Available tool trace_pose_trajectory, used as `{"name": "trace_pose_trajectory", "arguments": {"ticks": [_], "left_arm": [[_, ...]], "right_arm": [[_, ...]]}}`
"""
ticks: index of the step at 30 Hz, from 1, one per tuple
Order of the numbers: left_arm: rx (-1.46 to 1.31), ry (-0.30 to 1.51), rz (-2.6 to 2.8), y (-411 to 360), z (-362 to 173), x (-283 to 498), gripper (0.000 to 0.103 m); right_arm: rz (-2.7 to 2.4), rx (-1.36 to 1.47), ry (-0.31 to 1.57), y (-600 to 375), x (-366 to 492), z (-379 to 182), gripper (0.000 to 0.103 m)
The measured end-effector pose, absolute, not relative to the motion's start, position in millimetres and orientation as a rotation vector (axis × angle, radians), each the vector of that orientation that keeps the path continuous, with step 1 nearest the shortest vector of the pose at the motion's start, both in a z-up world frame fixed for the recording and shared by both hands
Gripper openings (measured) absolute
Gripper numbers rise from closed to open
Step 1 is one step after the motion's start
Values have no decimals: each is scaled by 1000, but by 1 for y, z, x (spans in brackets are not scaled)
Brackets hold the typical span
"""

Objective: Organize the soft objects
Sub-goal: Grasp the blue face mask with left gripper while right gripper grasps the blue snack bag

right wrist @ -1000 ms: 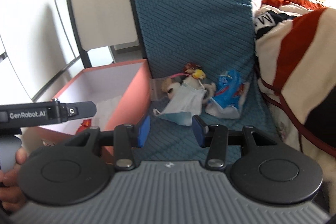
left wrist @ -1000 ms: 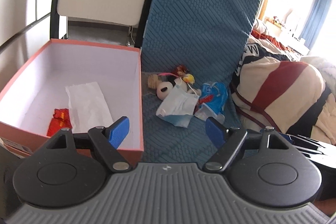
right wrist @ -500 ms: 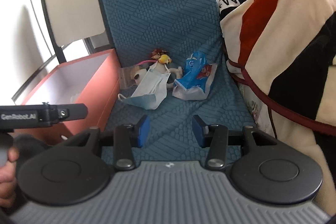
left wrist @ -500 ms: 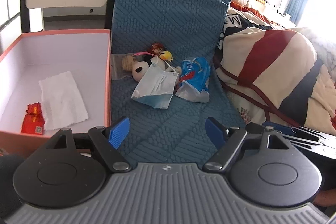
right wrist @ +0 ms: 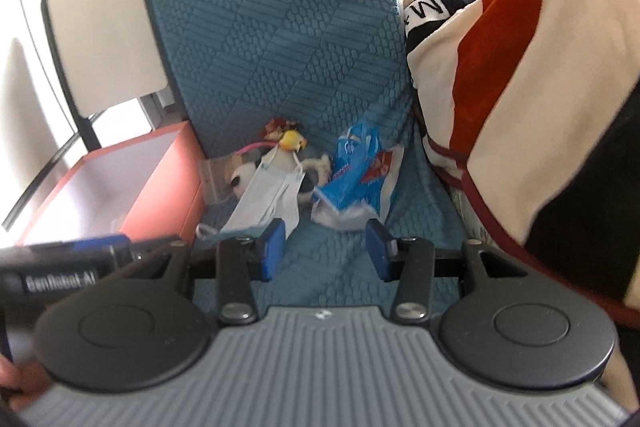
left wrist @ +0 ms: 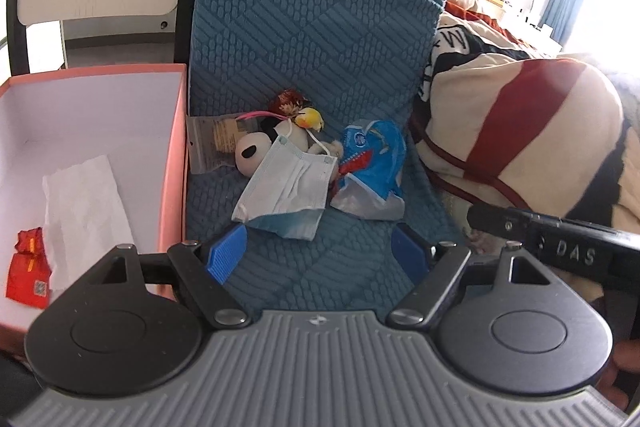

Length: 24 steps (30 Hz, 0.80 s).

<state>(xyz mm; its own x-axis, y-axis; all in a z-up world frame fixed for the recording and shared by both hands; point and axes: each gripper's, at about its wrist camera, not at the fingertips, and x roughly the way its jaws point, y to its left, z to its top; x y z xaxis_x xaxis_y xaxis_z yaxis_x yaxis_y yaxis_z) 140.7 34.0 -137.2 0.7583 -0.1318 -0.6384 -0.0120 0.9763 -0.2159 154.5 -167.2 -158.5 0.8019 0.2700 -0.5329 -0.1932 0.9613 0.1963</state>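
A small pile lies on the blue quilted seat: a pale blue face mask (left wrist: 286, 183) (right wrist: 266, 199), a black-and-white plush dog (left wrist: 260, 147) (right wrist: 240, 175) under it, a blue snack packet (left wrist: 372, 167) (right wrist: 352, 175), a clear bag with a biscuit (left wrist: 212, 143), and a red and yellow trinket (left wrist: 304, 113) (right wrist: 286, 137). My left gripper (left wrist: 318, 257) stands open just short of the mask, nothing between its blue pads. My right gripper (right wrist: 326, 253) is open too, empty, in front of the mask and the packet.
A pink box (left wrist: 178, 163) (right wrist: 172, 183) stands left of the pile, holding a white tissue (left wrist: 86, 211) and a red packet (left wrist: 28, 273). A striped red, cream and black quilt (left wrist: 532, 143) (right wrist: 520, 75) lies on the right. A white chair back (right wrist: 108, 31) rises behind.
Both grippers have moved forward and lower toward the pile, which now looks larger and closer. The left view has swung right, away from the box. Neither jaw opening has changed.
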Motion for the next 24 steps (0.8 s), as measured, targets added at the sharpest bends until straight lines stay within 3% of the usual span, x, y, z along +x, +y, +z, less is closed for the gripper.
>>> {"name": "trace_pose_trajectory", "arguments": {"ticks": [24], "left_arm": [[-192,736,16,16,-215,232,83]], "right_arm": [[252,228,663,-172,266,-225,48]]}}
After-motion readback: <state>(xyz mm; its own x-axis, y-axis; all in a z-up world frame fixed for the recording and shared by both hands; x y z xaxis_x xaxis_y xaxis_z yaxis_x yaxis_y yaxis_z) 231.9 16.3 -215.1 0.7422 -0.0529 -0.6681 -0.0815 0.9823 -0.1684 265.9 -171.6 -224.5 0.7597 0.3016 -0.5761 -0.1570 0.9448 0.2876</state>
